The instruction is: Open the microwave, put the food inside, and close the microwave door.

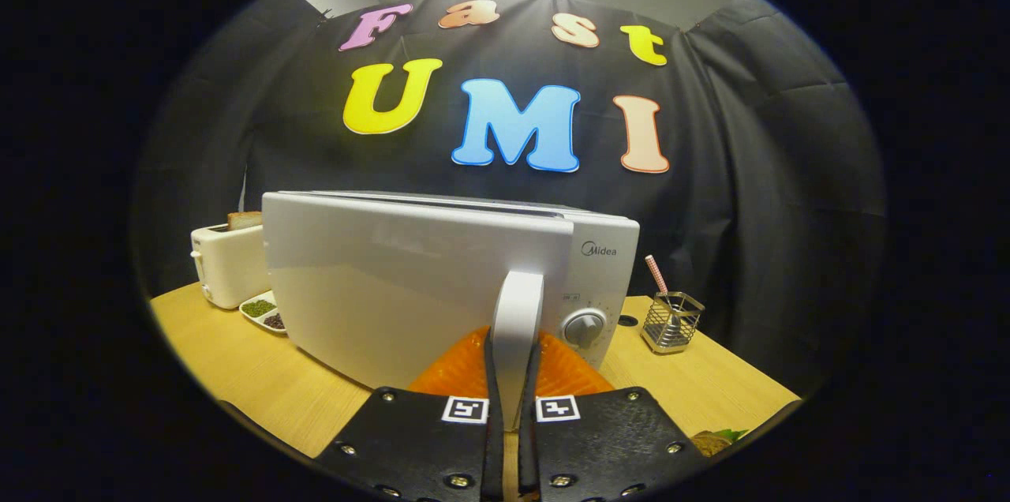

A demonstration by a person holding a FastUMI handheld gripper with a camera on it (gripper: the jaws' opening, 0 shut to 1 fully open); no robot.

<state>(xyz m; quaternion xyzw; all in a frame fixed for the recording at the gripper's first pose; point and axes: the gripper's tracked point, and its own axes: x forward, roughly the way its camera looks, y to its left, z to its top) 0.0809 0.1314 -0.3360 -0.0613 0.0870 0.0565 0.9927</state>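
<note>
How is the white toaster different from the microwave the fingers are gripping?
The toaster is the smaller box, standing behind and beside the far larger microwave. The toaster has bread poking from its top slot; the microwave has a front door with an upright handle and a round knob. The gripper has both fingers pressed on the microwave's handle; the toaster is untouched. Both are white and stand on the wooden table.

Wooden table (260,383) bears microwave (410,281); toaster (229,265); wire holder (671,322).
</note>
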